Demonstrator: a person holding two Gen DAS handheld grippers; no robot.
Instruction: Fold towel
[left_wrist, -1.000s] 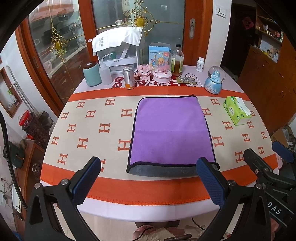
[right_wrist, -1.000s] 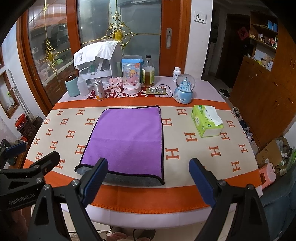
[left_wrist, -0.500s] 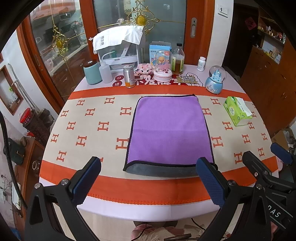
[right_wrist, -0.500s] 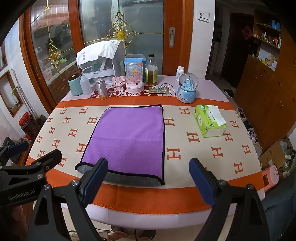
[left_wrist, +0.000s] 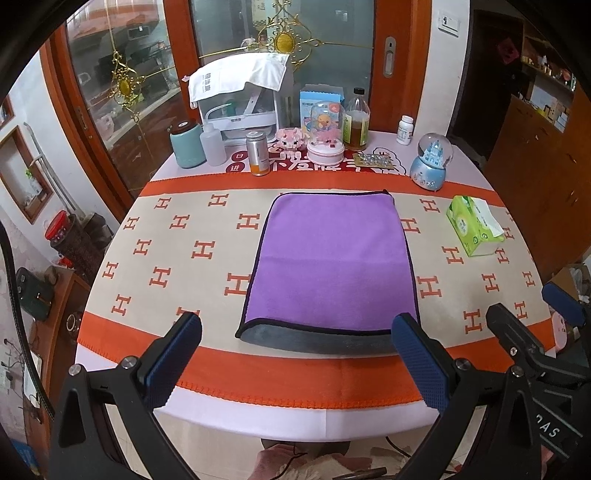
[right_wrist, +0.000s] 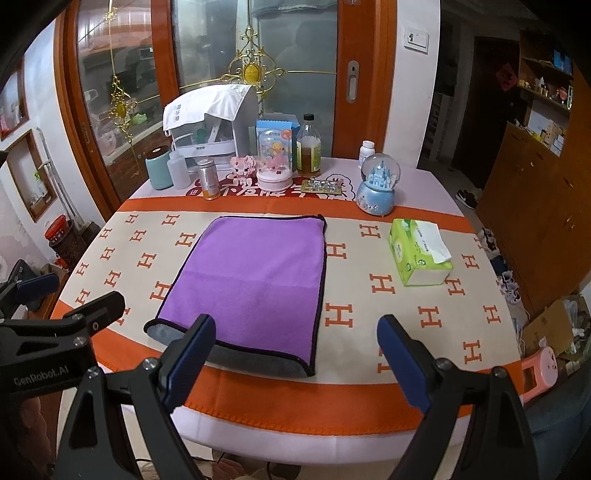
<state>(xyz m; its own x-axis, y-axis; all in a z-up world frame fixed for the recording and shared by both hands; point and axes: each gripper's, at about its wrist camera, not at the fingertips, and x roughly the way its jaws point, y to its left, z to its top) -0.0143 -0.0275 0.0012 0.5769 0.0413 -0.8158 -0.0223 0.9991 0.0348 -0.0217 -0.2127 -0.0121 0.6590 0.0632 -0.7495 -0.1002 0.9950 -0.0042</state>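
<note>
A purple towel (left_wrist: 332, 258) with a dark edge and grey underside lies folded flat on the round table, its grey fold at the near edge; it also shows in the right wrist view (right_wrist: 255, 280). My left gripper (left_wrist: 295, 354) is open and empty, held above the table's near edge, in front of the towel. My right gripper (right_wrist: 295, 358) is open and empty, over the near edge by the towel's near right corner. The right gripper also shows at the right of the left wrist view (left_wrist: 535, 325), and the left gripper at the left of the right wrist view (right_wrist: 66, 306).
The table (left_wrist: 147, 236) has a beige and orange H-pattern cloth. A green tissue pack (left_wrist: 474, 225) lies to the right of the towel. Along the back stand a teal canister (left_wrist: 187, 144), a metal can (left_wrist: 258, 153), bottles, a snow globe (left_wrist: 432, 160) and a covered white rack (left_wrist: 240, 99).
Both grippers have drawn back and up a little from the table, so the towel looks farther away. The towel has not moved. Both grippers stay open.
</note>
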